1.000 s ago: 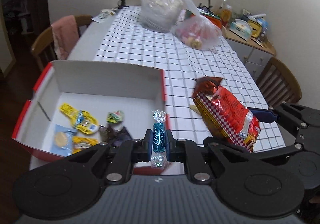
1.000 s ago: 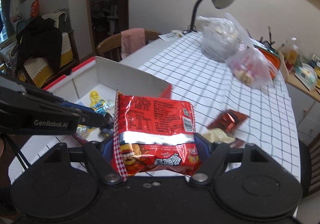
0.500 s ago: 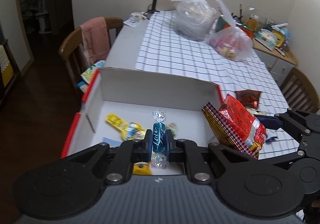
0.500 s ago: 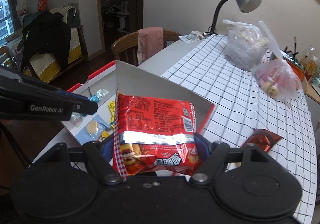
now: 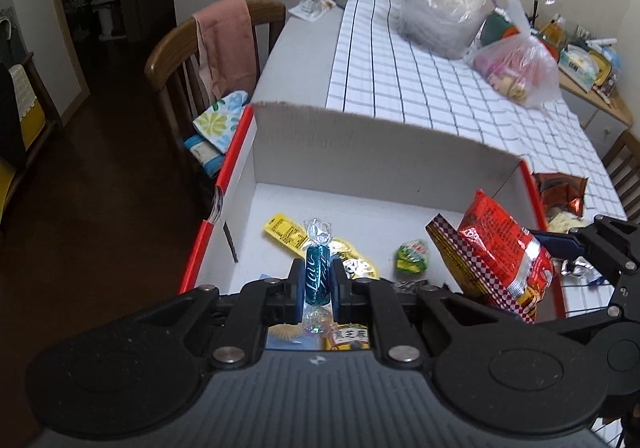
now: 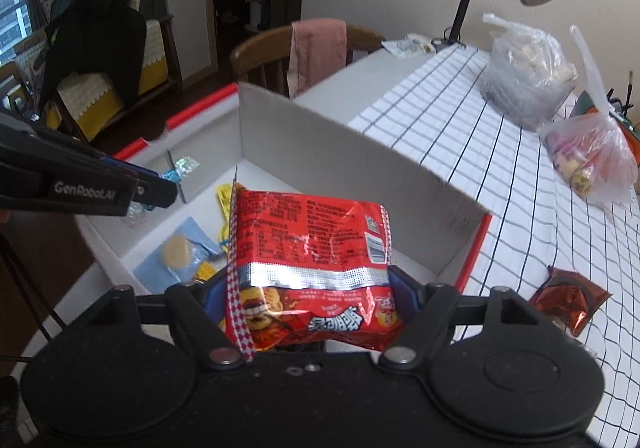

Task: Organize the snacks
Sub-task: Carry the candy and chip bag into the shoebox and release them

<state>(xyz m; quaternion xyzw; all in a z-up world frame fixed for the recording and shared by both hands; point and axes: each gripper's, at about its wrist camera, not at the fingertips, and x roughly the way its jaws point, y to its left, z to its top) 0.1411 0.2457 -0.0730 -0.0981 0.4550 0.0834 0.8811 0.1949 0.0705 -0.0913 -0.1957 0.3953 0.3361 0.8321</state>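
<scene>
Mid-delivery, both loads over the box [image 5: 360, 152]. Left gripper [image 5: 318, 286] pinched narrow on an upright blue candy [image 5: 317, 274]; right gripper [image 6: 308, 288] spread wide, clamping a red packet [image 6: 308, 232]. Next, probably: lower, part fingers, drop at 12 o'clock, clear of the yellow wrapper [image 5: 286, 232].

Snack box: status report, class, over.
Left gripper shut on candy. Right gripper shut on red packet. Both over box. Nothing blocking.
</scene>
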